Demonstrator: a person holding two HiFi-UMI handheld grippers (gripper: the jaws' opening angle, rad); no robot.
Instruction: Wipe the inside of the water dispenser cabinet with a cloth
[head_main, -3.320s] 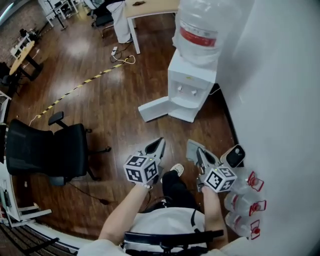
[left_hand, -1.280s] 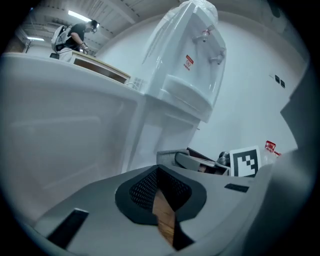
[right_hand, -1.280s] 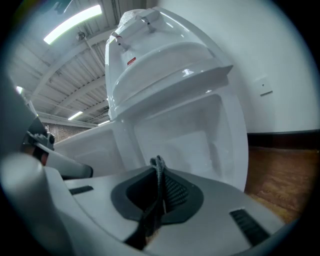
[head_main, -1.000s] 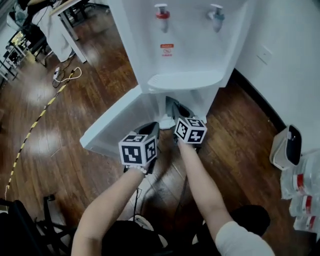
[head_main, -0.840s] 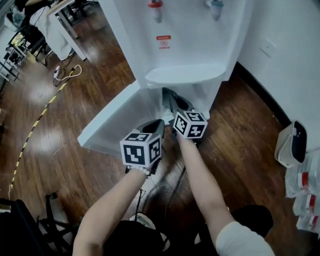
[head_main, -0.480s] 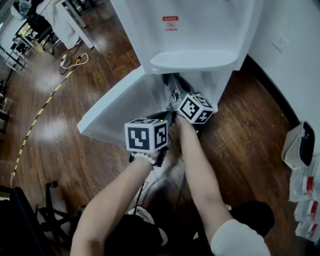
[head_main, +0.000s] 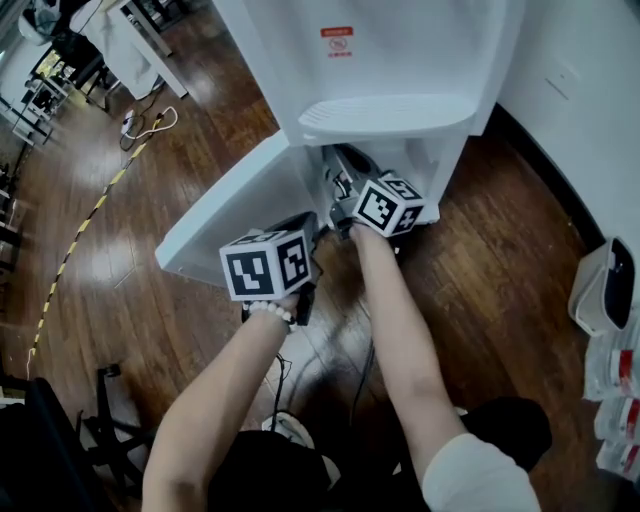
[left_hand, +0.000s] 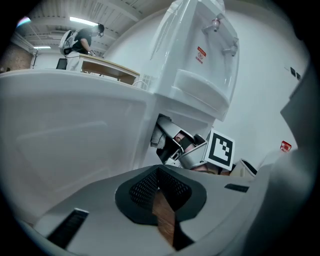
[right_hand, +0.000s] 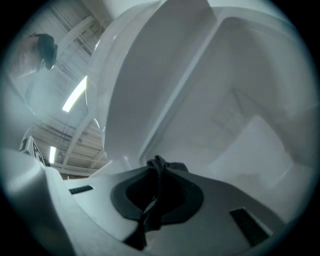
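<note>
right gripper (right_hand: 159, 172) is clenched on the dark cloth (right_hand: 166, 165), and a bunched fold of it pokes out past the jaw tips. it reaches into the cabinet (right_hand: 240, 105) at the foot of the water dispenser (head_main: 380, 60), aimed slightly upward, with smooth white inner walls around the cloth. whether the cloth touches a wall i cannot tell. left gripper (left_hand: 159, 172) is closed on nothing, tips together. it hangs just outside the cabinet, beside the open cabinet door (head_main: 235, 215), which swings out to my left. from the left gripper view, the right one's marker cube (left_hand: 220, 149) sits at the cabinet mouth.

dark glossy wooden floor (head_main: 480, 250) runs under everything, and a white wall (head_main: 590, 100) stands at my right. the drip tray (head_main: 385, 115) juts out above the cabinet opening, over my right wrist.

a yellow-and-black striped line (head_main: 80, 230) crosses the floor well off to the left, and a desk (head_main: 140, 25) stands beyond it. by the wall on the right sits a white bin (head_main: 600, 290) with a dark opening, contents unclear, and bottles (head_main: 618, 375) with red labels are stacked just past it.
</note>
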